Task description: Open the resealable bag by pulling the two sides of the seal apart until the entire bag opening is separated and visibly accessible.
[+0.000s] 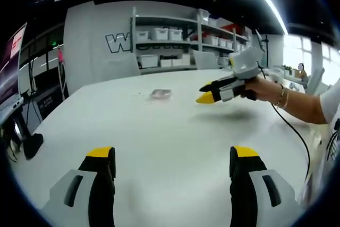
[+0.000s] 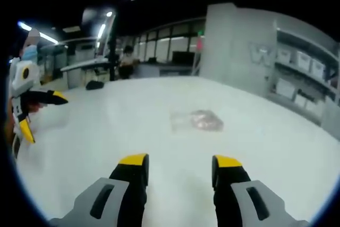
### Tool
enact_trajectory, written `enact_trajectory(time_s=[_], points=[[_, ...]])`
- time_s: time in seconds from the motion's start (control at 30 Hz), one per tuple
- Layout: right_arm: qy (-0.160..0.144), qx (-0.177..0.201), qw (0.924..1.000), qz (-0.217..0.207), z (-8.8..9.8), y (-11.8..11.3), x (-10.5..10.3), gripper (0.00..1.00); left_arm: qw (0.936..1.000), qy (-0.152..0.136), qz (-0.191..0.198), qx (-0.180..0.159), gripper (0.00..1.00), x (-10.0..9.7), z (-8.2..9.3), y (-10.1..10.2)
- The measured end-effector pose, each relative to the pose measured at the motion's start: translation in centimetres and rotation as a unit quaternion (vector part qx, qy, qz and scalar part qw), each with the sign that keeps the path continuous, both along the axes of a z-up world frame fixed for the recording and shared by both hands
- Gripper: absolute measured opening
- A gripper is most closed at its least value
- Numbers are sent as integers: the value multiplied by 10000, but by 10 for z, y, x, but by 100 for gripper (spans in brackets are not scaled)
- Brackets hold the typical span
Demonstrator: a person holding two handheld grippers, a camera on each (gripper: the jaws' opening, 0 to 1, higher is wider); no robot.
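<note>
The clear resealable bag (image 1: 161,93) lies flat on the white table (image 1: 159,131), with something pinkish inside, and its seal looks flat. In the left gripper view my left gripper (image 1: 173,152) stands open above the near table, well short of the bag. Beyond it, a hand holds my right gripper (image 1: 204,92) just right of the bag, above the table. From the right gripper view the bag (image 2: 196,120) is ahead of my open right gripper (image 2: 180,160), nothing between its jaws. The left gripper (image 2: 47,118) shows at the left edge, jaws spread wide.
Grey shelves with white bins (image 1: 170,41) and a wall with a large letter W (image 1: 114,42) stand behind the table. A black cable (image 1: 297,136) trails from the right gripper. A dark object (image 1: 29,144) sits at the table's left edge. A person (image 2: 126,57) is at a far desk.
</note>
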State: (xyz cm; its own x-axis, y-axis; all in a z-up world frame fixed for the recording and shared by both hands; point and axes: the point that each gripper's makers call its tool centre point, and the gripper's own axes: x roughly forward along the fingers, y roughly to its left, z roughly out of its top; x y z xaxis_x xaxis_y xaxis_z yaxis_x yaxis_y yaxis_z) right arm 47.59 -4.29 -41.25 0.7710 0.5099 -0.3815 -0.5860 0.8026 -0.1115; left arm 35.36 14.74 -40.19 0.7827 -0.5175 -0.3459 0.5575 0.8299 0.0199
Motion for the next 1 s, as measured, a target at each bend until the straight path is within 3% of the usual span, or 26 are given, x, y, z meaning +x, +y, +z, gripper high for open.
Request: enact_trajectory(time_s=[0.8, 1.0], points=[[-38, -72, 10000, 46, 0, 7, 23, 42, 10000, -18, 7, 17, 87, 0, -1, 3], [-82, -117, 9999, 58, 3, 9, 40, 40, 10000, -20, 9, 7, 87, 1, -1, 3]])
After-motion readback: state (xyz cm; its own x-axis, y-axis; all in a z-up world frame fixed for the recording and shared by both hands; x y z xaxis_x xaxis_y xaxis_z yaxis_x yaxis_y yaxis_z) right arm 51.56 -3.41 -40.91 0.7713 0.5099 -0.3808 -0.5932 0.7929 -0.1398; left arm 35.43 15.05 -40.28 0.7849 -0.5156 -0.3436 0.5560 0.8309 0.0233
